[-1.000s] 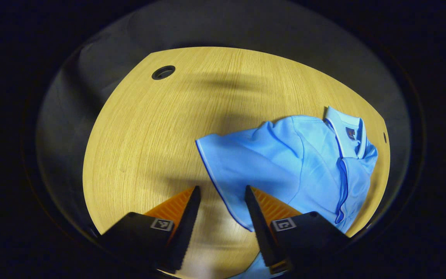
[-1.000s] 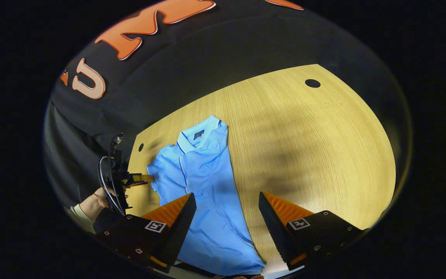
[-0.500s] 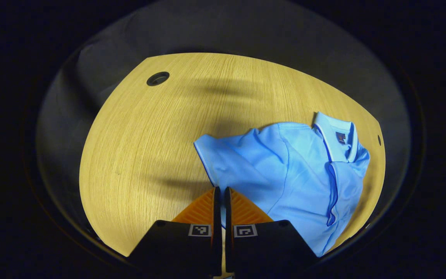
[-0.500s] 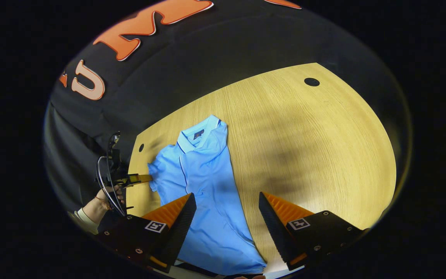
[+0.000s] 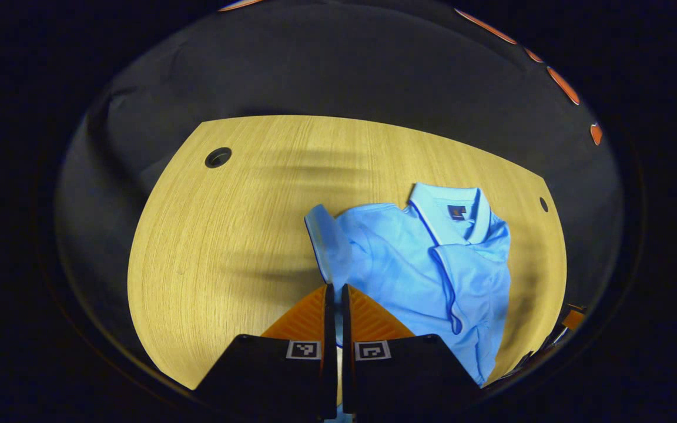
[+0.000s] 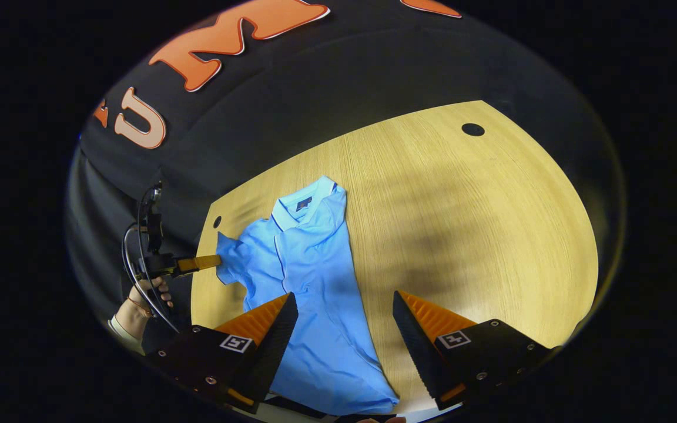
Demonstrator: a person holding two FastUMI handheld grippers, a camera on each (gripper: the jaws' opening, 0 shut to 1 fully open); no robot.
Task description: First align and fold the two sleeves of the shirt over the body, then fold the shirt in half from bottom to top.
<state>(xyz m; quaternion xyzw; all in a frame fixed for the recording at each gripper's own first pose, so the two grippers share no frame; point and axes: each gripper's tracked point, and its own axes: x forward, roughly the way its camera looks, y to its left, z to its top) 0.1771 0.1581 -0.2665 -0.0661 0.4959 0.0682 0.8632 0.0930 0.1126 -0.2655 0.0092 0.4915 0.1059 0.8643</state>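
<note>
Since one second ago, left gripper has closed its fingers on the sleeve hem and raised it off the surface; the sleeve now stands up, folded toward the shirt body. In the right gripper view, at far left, a hand holds the left gripper, whose tip meets the lifted sleeve at the surface's left edge. Shirt lies face up just right of it, collar toward the booth wall, hem near the camera. Right gripper hangs above the lower shirt body, fingers spread wide, holding nothing. A round hole sits in the surface far right, well apart from the shirt.
</note>
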